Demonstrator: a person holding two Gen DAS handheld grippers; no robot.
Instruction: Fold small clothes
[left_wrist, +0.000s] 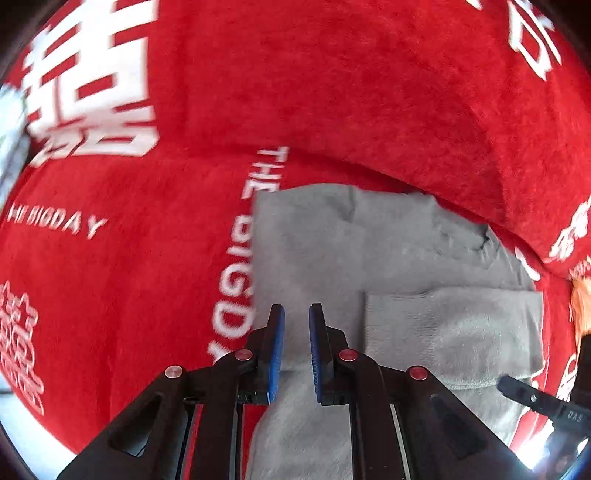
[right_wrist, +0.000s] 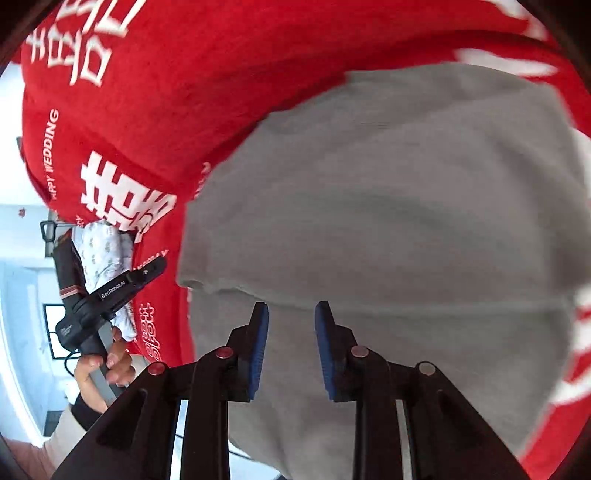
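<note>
Left gripper (left_wrist: 296, 349): black angular frame w/ cutouts, blue ribbed pads (left_wrist: 277, 350), red round screws (left_wrist: 243, 355) at the pivots. Right gripper (right_wrist: 291, 349): same build, screws duller, one silver-ish. Left unit's side read "GenRobot.AI" in white; grey handle. Hand (right_wrist: 99, 373) wore a black cuff (right_wrist: 86, 411) over a pale sleeve (right_wrist: 62, 439).

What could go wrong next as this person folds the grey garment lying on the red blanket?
1. Neither the left gripper nor the right gripper holds the grey garment; its folded flap lies loose and might spring open.
2. The plush red blanket lies directly beneath, so a deep pinch could grab it too.
3. A blanket ridge crowds the garment's far edge and may snag it.
</note>
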